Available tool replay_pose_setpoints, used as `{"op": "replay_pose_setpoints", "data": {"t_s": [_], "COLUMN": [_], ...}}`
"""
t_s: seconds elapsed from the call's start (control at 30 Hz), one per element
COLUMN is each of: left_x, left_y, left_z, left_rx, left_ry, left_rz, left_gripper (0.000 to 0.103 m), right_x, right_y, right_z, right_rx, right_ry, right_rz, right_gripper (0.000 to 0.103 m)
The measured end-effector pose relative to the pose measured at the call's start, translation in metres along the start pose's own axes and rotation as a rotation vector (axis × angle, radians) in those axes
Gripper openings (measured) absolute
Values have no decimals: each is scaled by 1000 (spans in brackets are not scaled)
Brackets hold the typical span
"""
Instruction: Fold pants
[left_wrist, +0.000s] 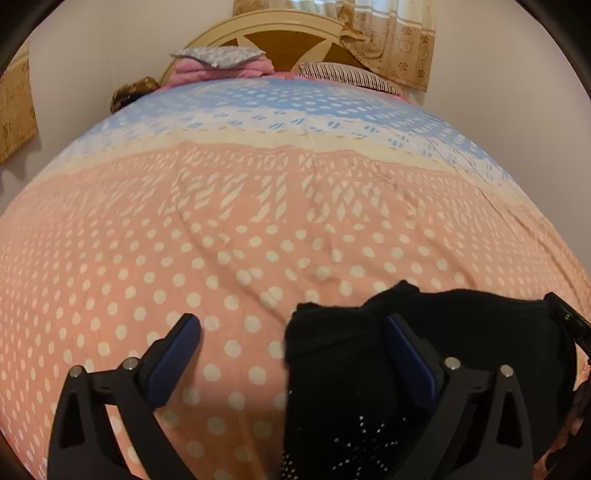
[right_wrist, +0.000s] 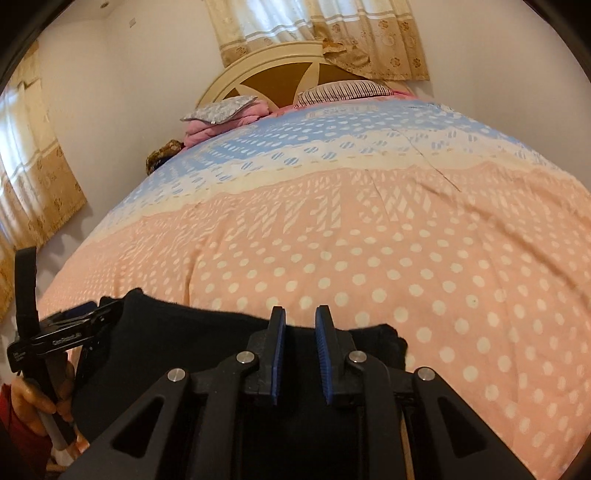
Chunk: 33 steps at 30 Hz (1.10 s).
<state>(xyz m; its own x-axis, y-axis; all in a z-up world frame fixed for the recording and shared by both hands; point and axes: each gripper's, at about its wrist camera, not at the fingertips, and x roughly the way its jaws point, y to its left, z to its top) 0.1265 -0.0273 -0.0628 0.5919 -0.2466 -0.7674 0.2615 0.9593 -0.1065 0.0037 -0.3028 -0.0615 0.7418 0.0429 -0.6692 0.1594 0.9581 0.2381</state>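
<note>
The black pants (left_wrist: 354, 369) lie folded in a pile on the pink dotted bedspread (left_wrist: 221, 240), near its front edge. My left gripper (left_wrist: 291, 325) is wide open just above them; its right finger (left_wrist: 406, 354) is over the pants, its left finger (left_wrist: 177, 350) over bare bedspread. In the right wrist view the pants (right_wrist: 166, 332) lie under my right gripper (right_wrist: 299, 314), whose jaws stand a narrow gap apart with nothing between them. The left gripper shows at the left edge of that view (right_wrist: 74, 325), held by a hand.
The bedspread (right_wrist: 406, 258) turns blue and white towards the headboard (left_wrist: 288, 37). A grey cushion on pink bedding (left_wrist: 218, 62) and a striped pillow (left_wrist: 347, 75) lie at the head. Curtains (right_wrist: 314, 33) hang behind.
</note>
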Motion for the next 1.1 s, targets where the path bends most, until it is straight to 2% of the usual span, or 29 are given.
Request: {"op": "replay_pose_setpoints", "data": {"t_s": [0.07, 0.13, 0.2, 0.27, 0.4, 0.53, 0.73, 0.77, 0.8, 0.83, 0.87, 0.9, 0.97, 1.03, 1.1], "left_x": [-10, -24, -38, -48, -53, -35, -42, -44, -48, -51, -53, -56, -59, -59, -52], "left_y": [1, -5, -13, -19, -29, -36, -33, -33, -32, -33, -34, -34, -32, -29, -28], "left_z": [-3, -6, -13, -22, -35, -42, -37, -37, -39, -38, -38, -37, -37, -39, -40], "left_rx": [3, 26, 56, 76, 116, 145, 131, 132, 133, 132, 129, 125, 111, 92, 75], "left_ry": [-7, -36, -70, -87, -94, -32, -41, -46, -50, -56, -65, -75, -95, -107, -77], "left_rz": [5, 27, 66, 74, 79, 75, 68, 68, 65, 54, 42, 29, -6, -43, -81], "left_gripper": [102, 101, 101, 101, 101, 101, 101, 101, 101, 101, 101, 101, 101, 103, 103], "right_x": [-4, -20, -46, -65, -82, -71, -77, -82, -86, -91, -97, -104, -112, -110, -102], "right_y": [1, 3, 7, 15, 22, 20, 12, 7, 5, 0, -4, -8, -17, -23, -28], "right_z": [2, 2, -4, -13, -40, -66, -59, -58, -58, -57, -56, -57, -55, -54, -58], "right_rx": [9, 31, 50, 34, 44, 56, 137, 169, 188, 213, 235, 255, 285, 302, 320], "right_ry": [-12, -61, -130, -148, -107, -19, -36, -60, -76, -105, -139, -175, -213, -204, -169], "right_rz": [10, 41, 95, 113, 100, 57, 92, 103, 104, 98, 91, 87, 73, 61, 61], "right_gripper": [18, 18, 18, 18, 19, 20, 22, 30, 45, 54, 69, 76, 77, 77, 77]}}
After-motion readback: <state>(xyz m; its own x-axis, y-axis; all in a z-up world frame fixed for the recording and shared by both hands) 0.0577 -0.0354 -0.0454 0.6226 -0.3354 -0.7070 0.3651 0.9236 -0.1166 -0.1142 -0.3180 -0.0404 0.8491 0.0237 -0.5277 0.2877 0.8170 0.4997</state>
